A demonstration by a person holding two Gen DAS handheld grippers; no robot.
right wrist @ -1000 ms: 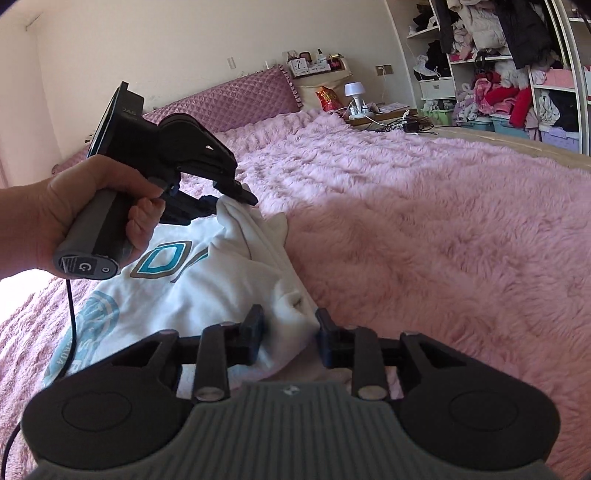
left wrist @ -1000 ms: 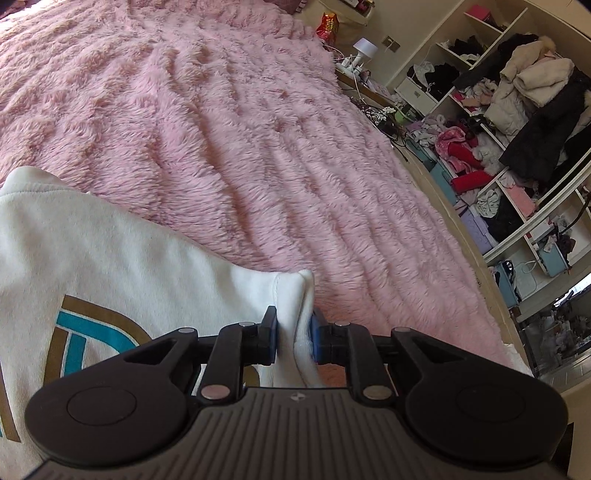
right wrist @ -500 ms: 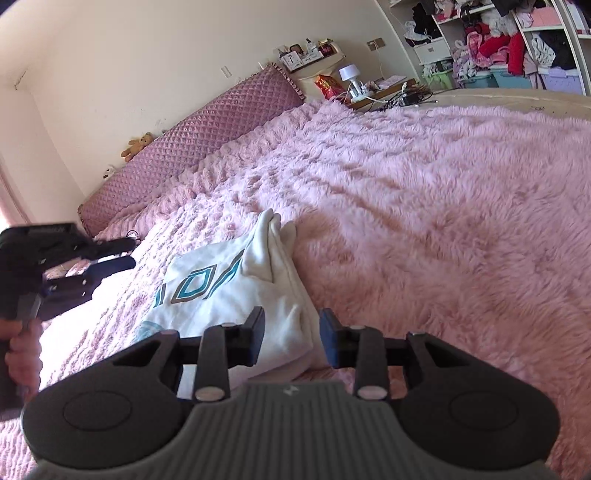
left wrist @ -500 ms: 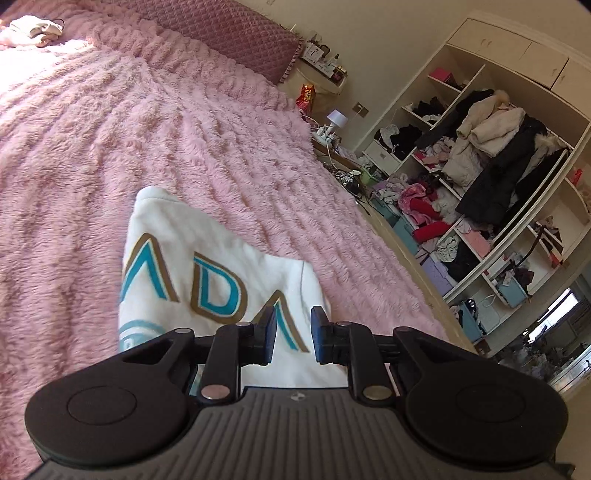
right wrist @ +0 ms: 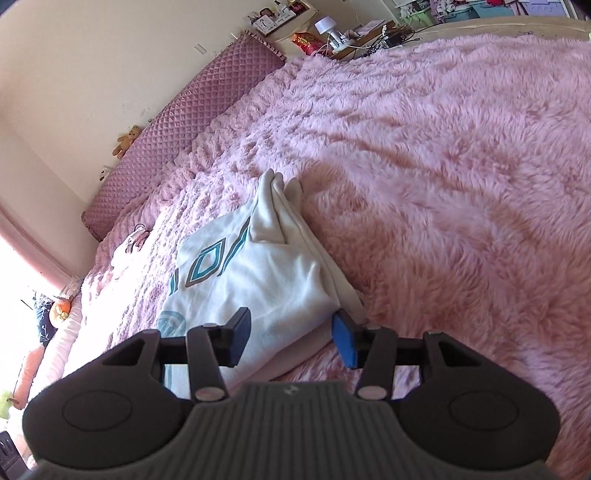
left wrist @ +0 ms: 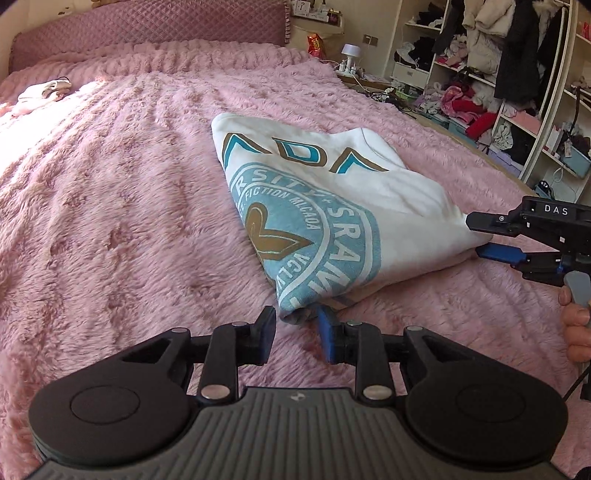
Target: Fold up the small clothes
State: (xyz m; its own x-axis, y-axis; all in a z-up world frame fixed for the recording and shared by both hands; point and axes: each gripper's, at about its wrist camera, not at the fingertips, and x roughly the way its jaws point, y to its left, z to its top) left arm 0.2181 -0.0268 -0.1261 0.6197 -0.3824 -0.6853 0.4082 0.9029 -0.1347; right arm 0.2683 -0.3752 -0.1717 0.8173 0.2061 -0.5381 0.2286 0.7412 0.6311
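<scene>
A folded white top [left wrist: 325,206] with a teal and gold print lies on the pink furry bed cover [left wrist: 110,221]. My left gripper [left wrist: 295,325] is open, its fingers on either side of the top's near corner. My right gripper [right wrist: 290,332] is open around another corner of the top [right wrist: 258,280]. It also shows in the left wrist view [left wrist: 480,236], at the right edge of the top, with one finger above and one below the cloth.
A small pale garment [left wrist: 44,90] lies far left on the bed. A quilted purple headboard [left wrist: 147,26] stands at the back. Open shelves crammed with clothes [left wrist: 498,74] are on the right, past the bed's edge.
My left gripper let go of the top's corner, pulled back and down, and now sits open at the near corner. My right gripper opened wider and stayed at its corner.
</scene>
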